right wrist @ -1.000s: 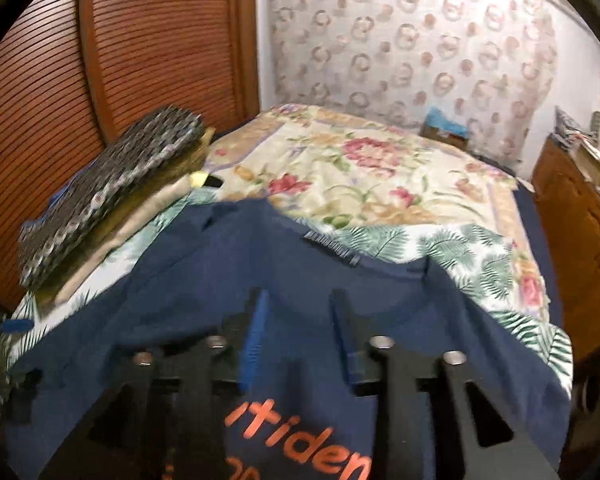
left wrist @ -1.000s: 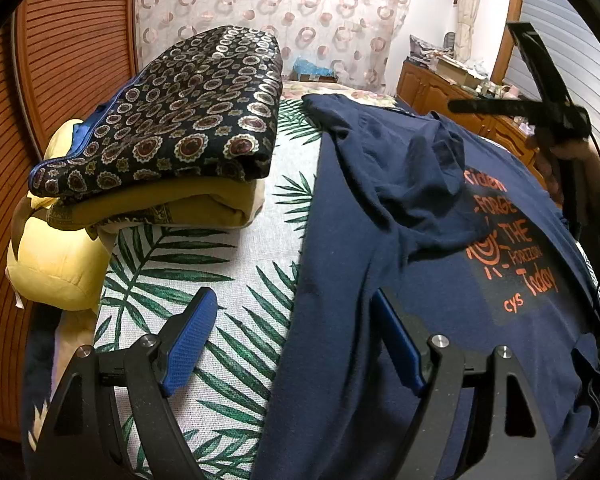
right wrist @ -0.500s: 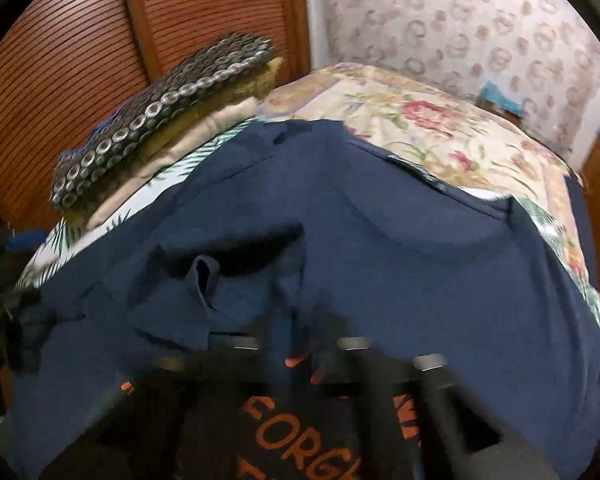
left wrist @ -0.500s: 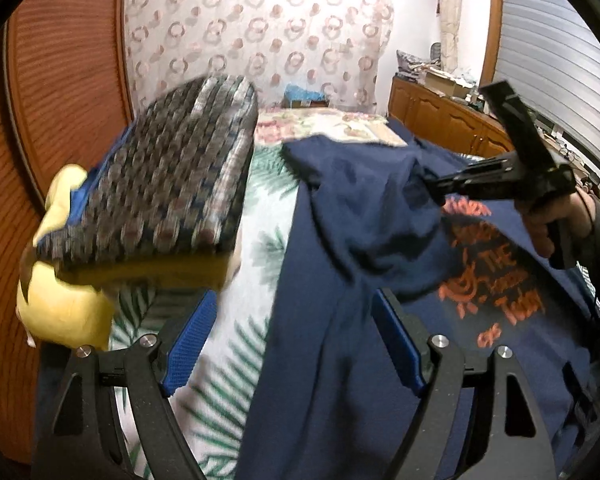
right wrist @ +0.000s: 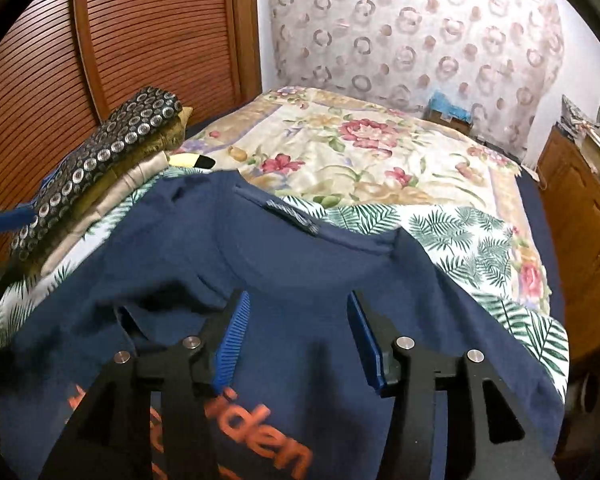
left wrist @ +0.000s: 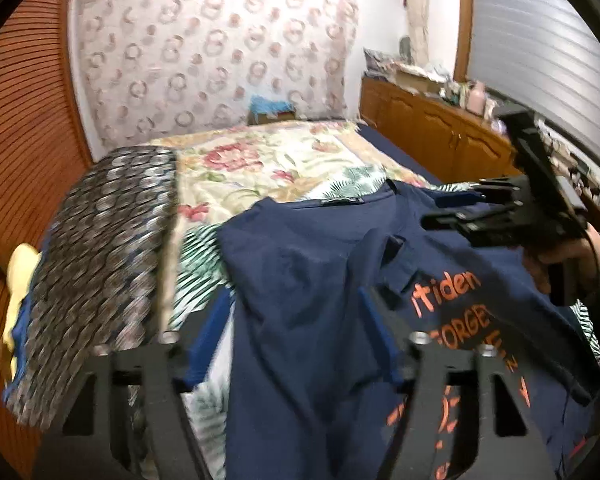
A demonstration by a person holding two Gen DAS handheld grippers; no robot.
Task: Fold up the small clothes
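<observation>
A navy T-shirt [left wrist: 308,280] [right wrist: 260,248] with orange lettering lies spread on the bed, collar toward the far end. One sleeve [left wrist: 396,256] is folded over onto its chest. My left gripper [left wrist: 294,332] hovers above the shirt's left edge. Its jaws are closing, and the pads press on nothing. My right gripper [right wrist: 300,328] [left wrist: 444,212], held by a hand [left wrist: 560,256], hangs over the upper chest below the collar. Its jaws are opening, with only flat cloth beneath them.
A stack of folded clothes [left wrist: 100,260] [right wrist: 100,156], dark circle-patterned on top and yellow below, sits at the bed's left edge against a slatted wooden door [right wrist: 140,20]. The floral bedspread [right wrist: 360,152] stretches beyond the shirt. A wooden cabinet [left wrist: 440,136] lines the right side.
My left gripper rose and swung back from the shirt's side, its jaws narrowing. My right gripper shut over the shirt's chest, then opened again. The sleeve fold stays on the shirt.
</observation>
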